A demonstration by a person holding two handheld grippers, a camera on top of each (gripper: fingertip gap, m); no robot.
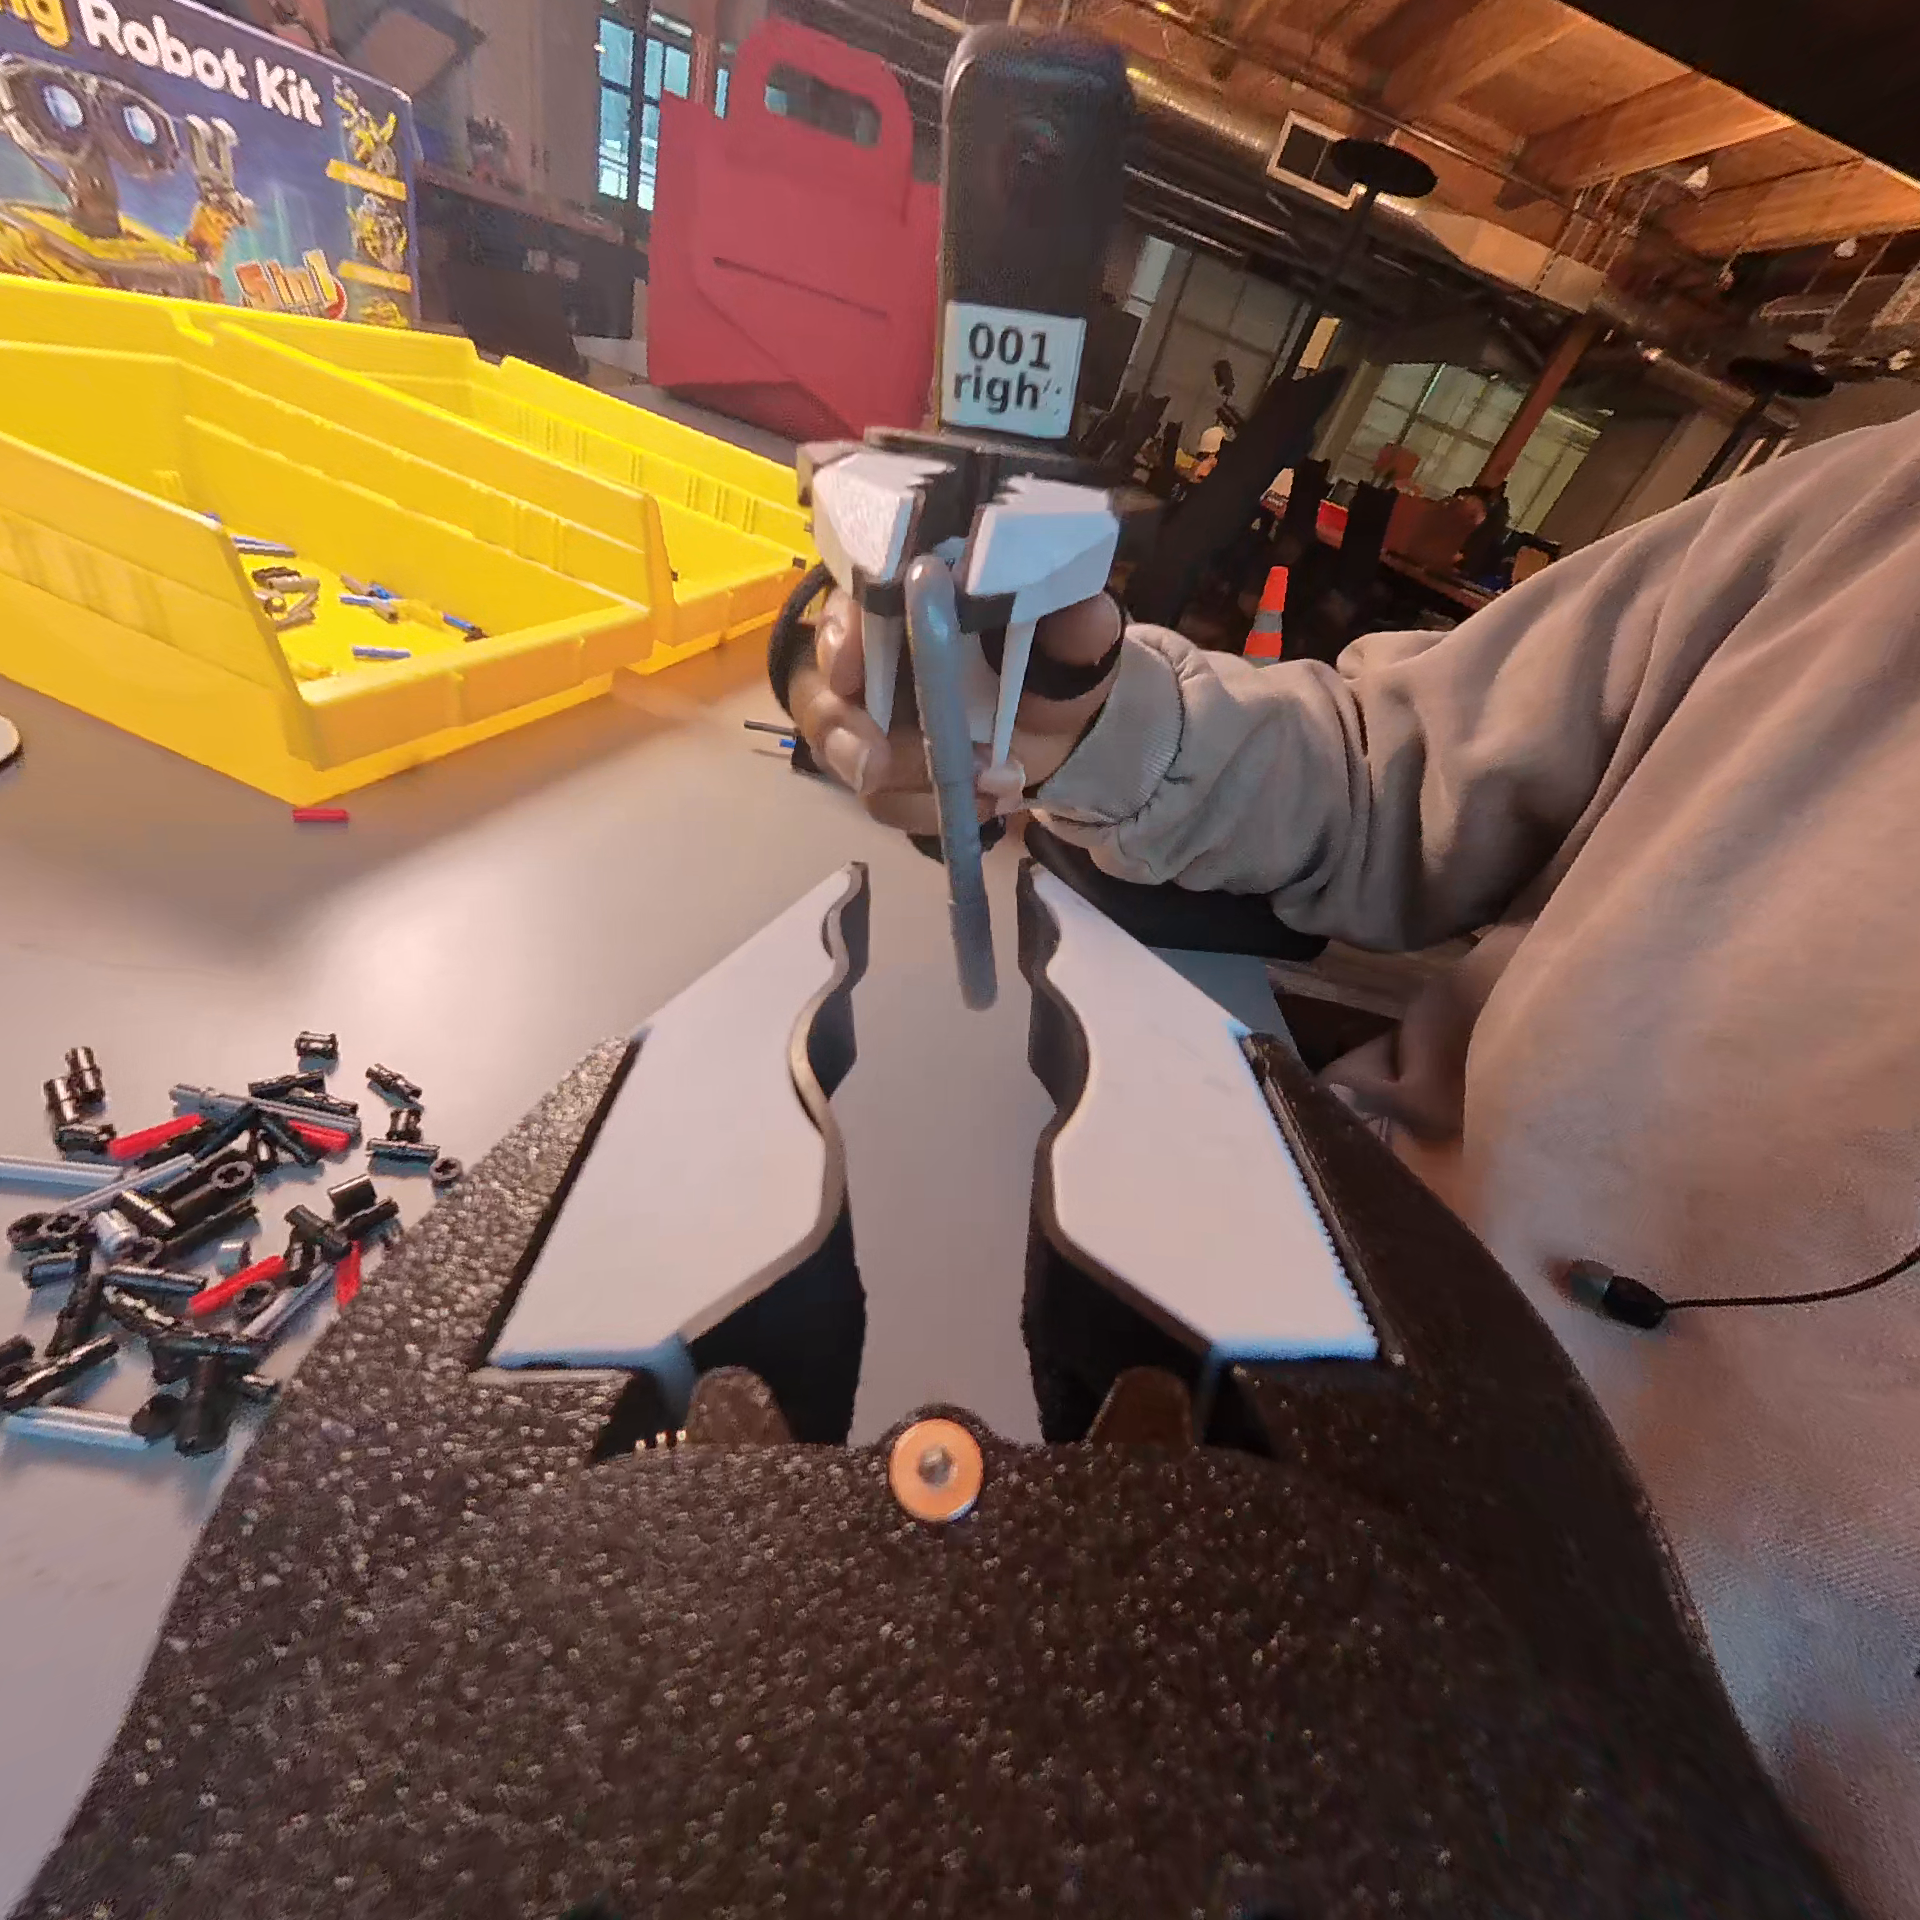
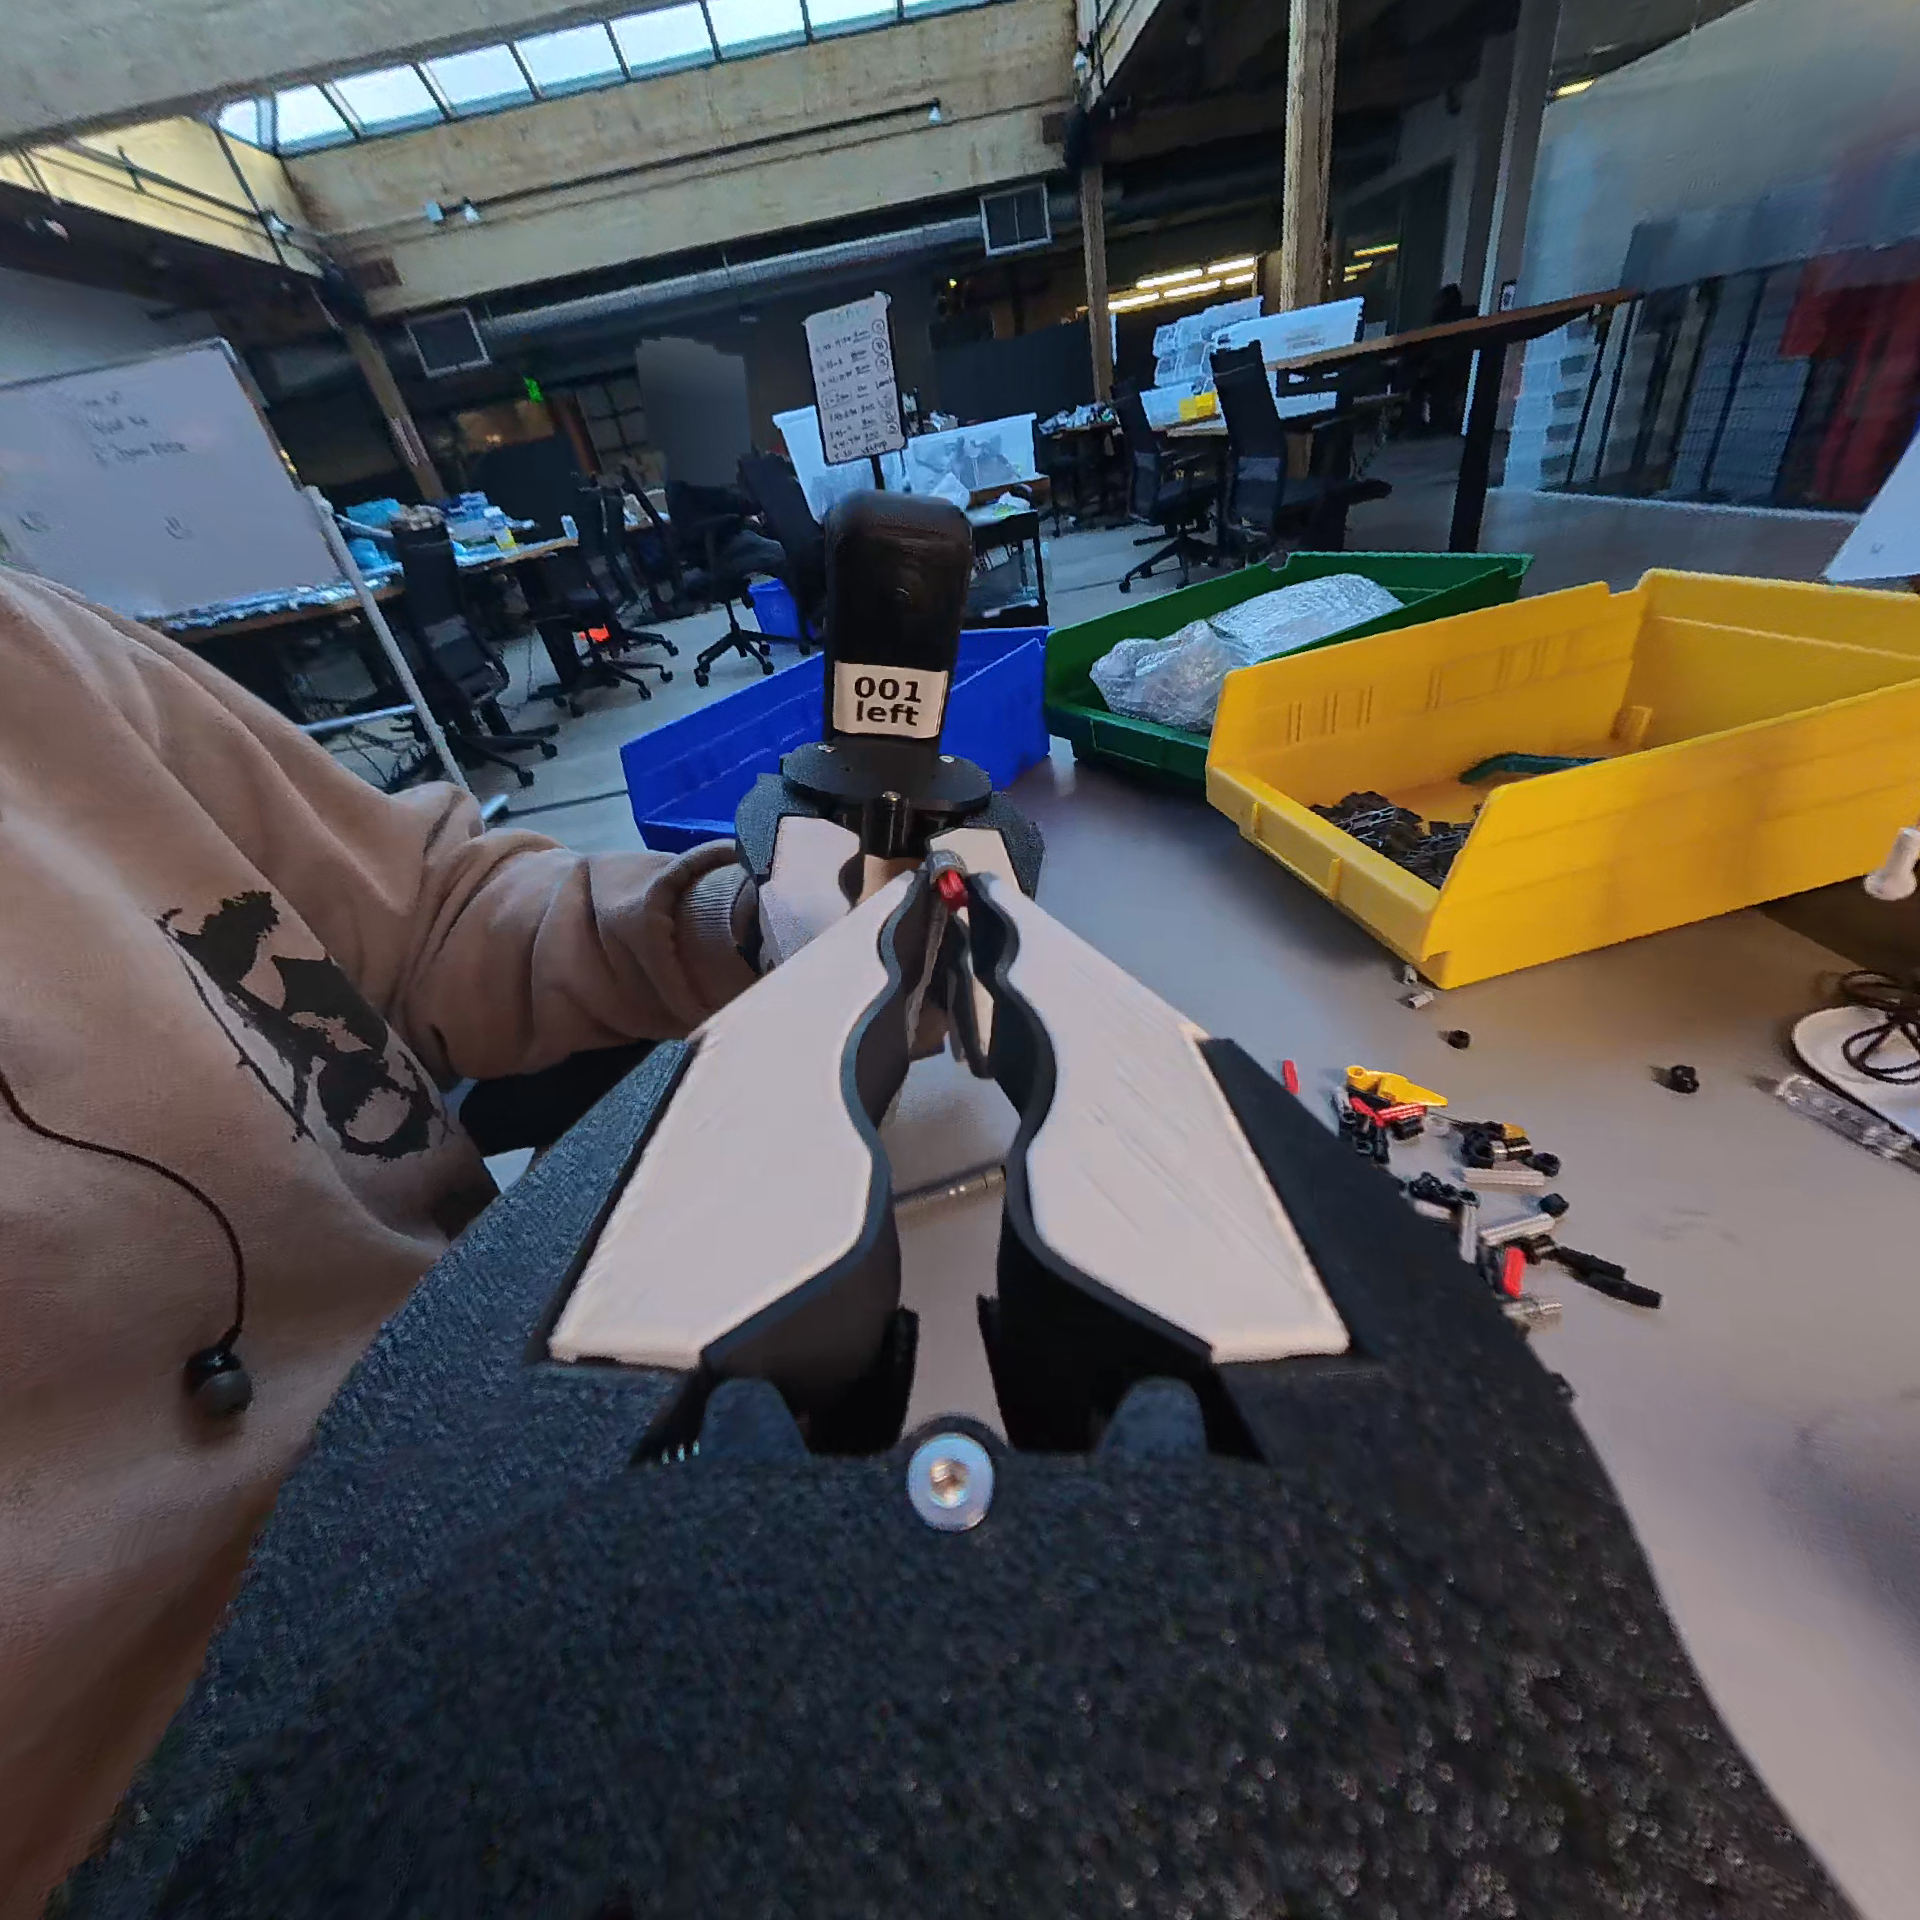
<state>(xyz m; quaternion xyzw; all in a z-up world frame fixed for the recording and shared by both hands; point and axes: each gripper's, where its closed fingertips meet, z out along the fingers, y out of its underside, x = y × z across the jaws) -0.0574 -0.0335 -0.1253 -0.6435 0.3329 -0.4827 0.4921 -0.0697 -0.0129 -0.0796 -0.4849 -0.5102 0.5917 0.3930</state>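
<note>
My right gripper [image 2: 951, 899] is shut on a long grey beam [image 2: 932, 966] with a small red pin [image 2: 950, 886] at its far end. In the left wrist view the right gripper [image 1: 943, 748] faces me, and the grey beam [image 1: 961, 831] slants down out of it. The beam's lower end hangs between the fingertips of my left gripper [image 1: 943, 878]. The left gripper is open and does not touch the beam. The left gripper [image 2: 894, 852] also shows in the right wrist view, just behind the beam's tip. Both are above a grey table [image 1: 520, 935].
Yellow bins [image 1: 416, 582] holding small parts, a red carrier [image 1: 790, 239] and a printed kit box [image 1: 208, 156] stand behind. A pile of small black, red and grey parts [image 1: 187, 1226] lies at the left. The right wrist view shows yellow [image 2: 1558, 831], green [image 2: 1143, 717] and blue [image 2: 748, 727] bins and scattered parts [image 2: 1475, 1174]. There is about 5 cm between the tips of the two grippers.
</note>
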